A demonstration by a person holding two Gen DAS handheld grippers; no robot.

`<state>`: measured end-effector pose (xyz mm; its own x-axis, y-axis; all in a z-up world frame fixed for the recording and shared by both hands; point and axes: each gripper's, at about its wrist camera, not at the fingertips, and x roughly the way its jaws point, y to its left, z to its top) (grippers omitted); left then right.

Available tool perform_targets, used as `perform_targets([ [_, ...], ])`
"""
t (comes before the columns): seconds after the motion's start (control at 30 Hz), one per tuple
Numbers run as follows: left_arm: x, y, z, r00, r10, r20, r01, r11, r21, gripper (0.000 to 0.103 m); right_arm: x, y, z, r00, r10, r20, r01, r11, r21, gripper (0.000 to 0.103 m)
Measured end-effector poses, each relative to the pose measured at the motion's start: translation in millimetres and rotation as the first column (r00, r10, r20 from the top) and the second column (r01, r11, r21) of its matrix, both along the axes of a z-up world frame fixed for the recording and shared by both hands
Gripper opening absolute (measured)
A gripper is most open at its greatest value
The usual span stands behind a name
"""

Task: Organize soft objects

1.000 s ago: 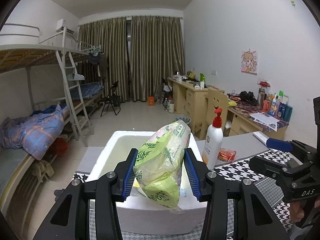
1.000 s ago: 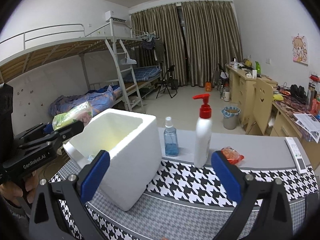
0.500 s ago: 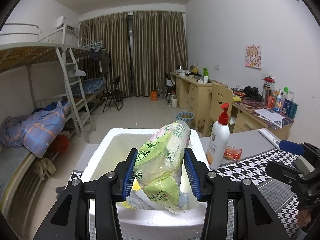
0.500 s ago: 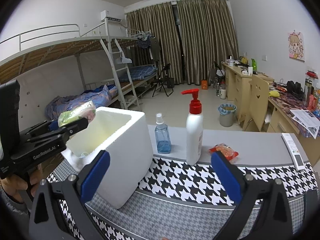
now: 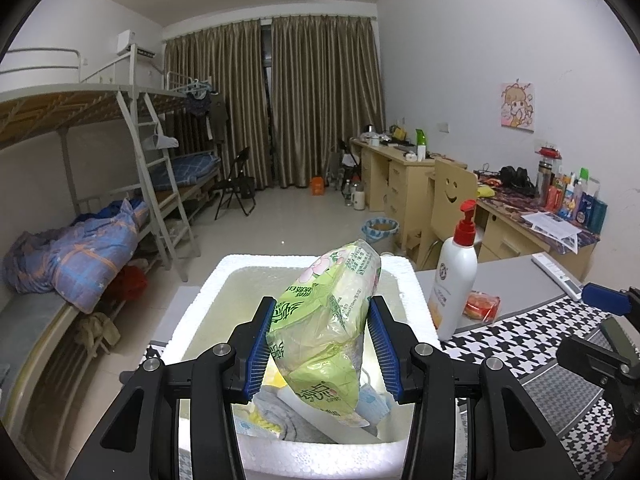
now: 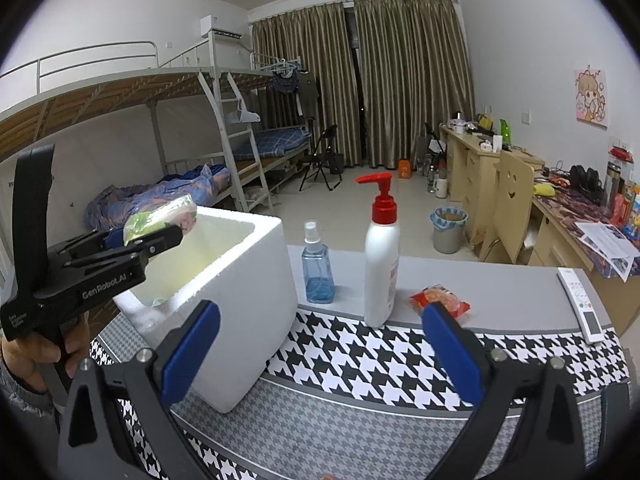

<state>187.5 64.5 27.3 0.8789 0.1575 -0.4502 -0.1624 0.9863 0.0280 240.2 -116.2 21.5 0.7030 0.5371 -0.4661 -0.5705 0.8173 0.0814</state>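
My left gripper (image 5: pixel 322 322) is shut on a green tissue pack (image 5: pixel 328 320), its blue pads pressed into both sides. The pack hangs over the open white foam box (image 5: pixel 316 262), its lower end near the soft items on the box floor: a grey cloth (image 5: pixel 280 420) and other small packs. In the right wrist view the same pack (image 6: pixel 160 216) shows above the foam box (image 6: pixel 240 304), held by the left gripper (image 6: pixel 168 232) in a person's hand. My right gripper (image 6: pixel 320 344) stands open over the houndstooth cloth with nothing between its fingers.
On the grey table (image 6: pixel 500 284) stand a white pump bottle (image 6: pixel 382 264), a blue spray bottle (image 6: pixel 318 272), a red snack packet (image 6: pixel 440 300) and a remote control (image 6: pixel 580 304). Bunk beds fill the left, wooden desks the right wall.
The left gripper has carried the tissue pack forward and slightly lower over the foam box, so the box's inside with its soft items now shows. The right gripper has stayed in place.
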Motion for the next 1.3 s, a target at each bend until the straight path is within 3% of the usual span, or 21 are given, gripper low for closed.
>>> perform_targets([
  [0.1,2.0,0.8,-0.6,1.0,0.01,-0.01,-0.01,1.0,0.012,0.054,-1.2,0.1,0.2,1.0,0.003,0.003,-0.003,1.0,-0.003,0.102],
  [0.27,-3.7,2.7,1.4,0.998,0.047,0.028,-0.048,0.999,0.023,0.095,-4.5,-1.6,2.6,1.0,-0.001,0.017,0.001,1.0,-0.007,0.102],
  [0.33,-6.8,2.8,3.5,0.997,0.056,0.049,-0.058,0.998,0.031,0.102,-5.7,-2.3,3.9,1.0,-0.005,0.023,0.005,1.0,-0.008,0.102],
  [0.83,-25.4,-1.4,15.6,0.994,0.056,0.097,-0.059,0.998,0.035,0.102,-19.7,-1.8,10.3,0.999,-0.001,0.044,0.0,1.0,0.006,0.102],
  [1.3,-69.0,-9.6,26.7,0.986,0.06,0.157,-0.067,0.997,0.037,0.102,-48.7,-0.6,17.5,0.997,0.023,0.078,-0.024,1.0,0.016,0.102],
])
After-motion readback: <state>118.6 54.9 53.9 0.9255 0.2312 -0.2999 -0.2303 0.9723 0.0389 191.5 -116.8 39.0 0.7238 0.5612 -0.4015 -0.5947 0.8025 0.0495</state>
